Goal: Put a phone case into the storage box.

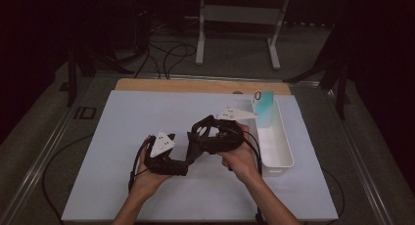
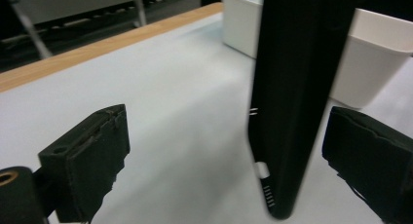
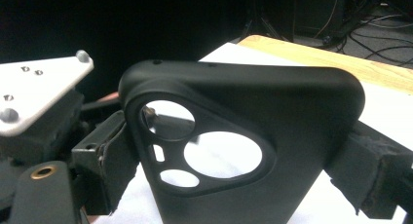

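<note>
High view: white table sheet [image 1: 147, 117], wooden edge [image 1: 195, 85], dark room.

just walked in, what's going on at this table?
A person works two handheld grippers over a white mat. The right gripper is shut on a black phone case, clamping its two side edges. The left gripper is open: the case's edge stands between its pads without being pressed. A white bin sits at the mat's right side with a teal phone case standing in its far end.
</note>
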Tool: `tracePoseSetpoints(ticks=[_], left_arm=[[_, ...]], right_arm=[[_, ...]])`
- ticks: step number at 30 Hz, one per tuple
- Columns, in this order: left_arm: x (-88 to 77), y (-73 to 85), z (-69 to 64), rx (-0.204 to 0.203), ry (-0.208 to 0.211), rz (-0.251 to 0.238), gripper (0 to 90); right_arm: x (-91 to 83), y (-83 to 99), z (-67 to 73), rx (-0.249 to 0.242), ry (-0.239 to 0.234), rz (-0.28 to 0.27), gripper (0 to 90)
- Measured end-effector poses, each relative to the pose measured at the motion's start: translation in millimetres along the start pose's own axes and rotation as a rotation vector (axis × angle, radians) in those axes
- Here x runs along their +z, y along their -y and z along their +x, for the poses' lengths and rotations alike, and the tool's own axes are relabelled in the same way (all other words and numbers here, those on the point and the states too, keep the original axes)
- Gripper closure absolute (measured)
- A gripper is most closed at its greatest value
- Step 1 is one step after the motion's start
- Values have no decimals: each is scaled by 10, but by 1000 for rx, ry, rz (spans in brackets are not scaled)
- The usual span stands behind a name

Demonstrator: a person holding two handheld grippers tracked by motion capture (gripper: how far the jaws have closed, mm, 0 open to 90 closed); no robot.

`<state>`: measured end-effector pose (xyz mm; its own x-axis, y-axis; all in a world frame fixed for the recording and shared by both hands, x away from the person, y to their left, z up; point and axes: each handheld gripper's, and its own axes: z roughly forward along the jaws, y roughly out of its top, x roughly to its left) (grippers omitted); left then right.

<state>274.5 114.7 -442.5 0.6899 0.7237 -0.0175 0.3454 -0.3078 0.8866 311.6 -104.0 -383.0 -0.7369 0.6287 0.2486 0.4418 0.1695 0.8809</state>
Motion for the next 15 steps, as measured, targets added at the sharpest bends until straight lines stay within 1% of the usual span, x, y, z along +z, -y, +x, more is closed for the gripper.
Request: tracePoseSetpoints(ticks=[1,3,4,12,15], left_arm=[[-17,7,21,-1,-5,-2,33],[-57,24,58,23,-38,-2,14],[-75,37,77,25,-52,-6,12],[-227,191,270,-13,-65,-42,4],[-274,283,327,-9,-78,-43,3]], right_arm=[[-2,1,-7,2,-3,-4,133],[-15,-2,-14,0,4,-1,133],[-19,-2,-18,-3,6,-1,133],[-23,2,-29,-9,11,-2,133],[-27,2,-38,-8,17,0,133]])
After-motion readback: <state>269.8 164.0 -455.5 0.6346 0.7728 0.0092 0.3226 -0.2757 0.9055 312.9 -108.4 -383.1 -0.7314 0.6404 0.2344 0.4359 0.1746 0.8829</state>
